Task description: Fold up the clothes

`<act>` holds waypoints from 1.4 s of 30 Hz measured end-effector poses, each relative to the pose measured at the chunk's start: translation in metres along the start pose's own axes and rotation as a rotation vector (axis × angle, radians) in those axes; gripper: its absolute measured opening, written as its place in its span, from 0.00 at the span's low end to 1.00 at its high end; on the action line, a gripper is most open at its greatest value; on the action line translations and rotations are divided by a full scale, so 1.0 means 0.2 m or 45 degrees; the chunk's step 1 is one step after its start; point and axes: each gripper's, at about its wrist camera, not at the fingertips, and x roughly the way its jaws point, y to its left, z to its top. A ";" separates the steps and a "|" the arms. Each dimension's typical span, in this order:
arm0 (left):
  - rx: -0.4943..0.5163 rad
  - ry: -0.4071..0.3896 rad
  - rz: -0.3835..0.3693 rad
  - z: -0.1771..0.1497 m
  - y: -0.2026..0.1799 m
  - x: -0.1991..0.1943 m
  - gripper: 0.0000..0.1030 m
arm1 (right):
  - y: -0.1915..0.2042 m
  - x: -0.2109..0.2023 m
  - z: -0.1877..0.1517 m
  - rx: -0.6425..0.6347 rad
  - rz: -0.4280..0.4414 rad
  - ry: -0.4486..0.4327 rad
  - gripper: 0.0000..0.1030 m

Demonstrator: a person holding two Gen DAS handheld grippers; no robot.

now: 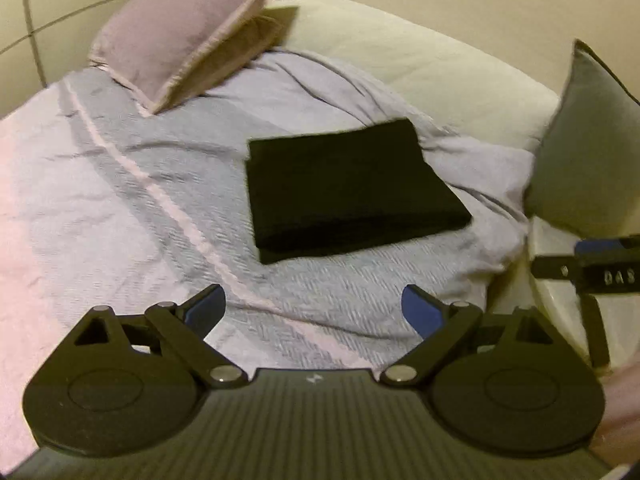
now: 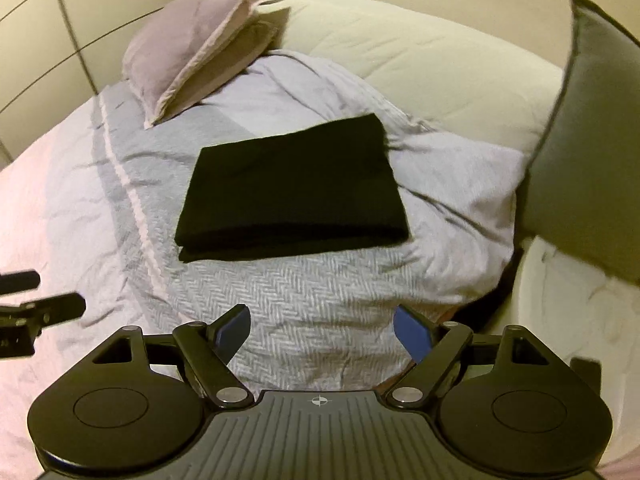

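Cloth (image 2: 292, 188), black and folded into a flat rectangle of a few layers, lies on the bed (image 2: 312, 292), on its grey herringbone blanket (image 2: 280, 300), near the middle and closer to the bed's right edge than to its left. Its long axis runs across the bed, roughly left to right in the right wrist view, slightly skewed, with the stacked fold edges turned toward the grippers.

Both grippers point steeply down over the near part of the bed, clear of the cloth. The left gripper (image 1: 314, 312) has its jaws spread wide with only blanket between them. The right gripper (image 2: 322, 332) is likewise spread, nothing between its blue pads (image 2: 412, 336). Each shows at the edge of the other's view, so they sit side by side.

A mauve pillow (image 2: 184, 52) rests at the far left corner, a grey cushion (image 2: 584, 152) stands at the right edge, and a cream duvet (image 2: 420, 52) is bunched along the far side.
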 end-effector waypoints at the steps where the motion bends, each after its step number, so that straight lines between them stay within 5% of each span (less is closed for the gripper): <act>1: -0.007 -0.013 0.027 0.01 -0.01 -0.01 0.93 | 0.00 0.00 0.01 -0.019 0.004 0.004 0.79; 18: -0.007 0.073 0.126 -0.04 -0.31 0.03 0.95 | -0.14 -0.01 -0.03 -0.031 0.106 0.048 0.80; 42: -0.051 0.194 0.137 -0.10 -0.36 0.14 0.95 | -0.18 0.02 -0.06 -0.040 0.106 0.108 0.80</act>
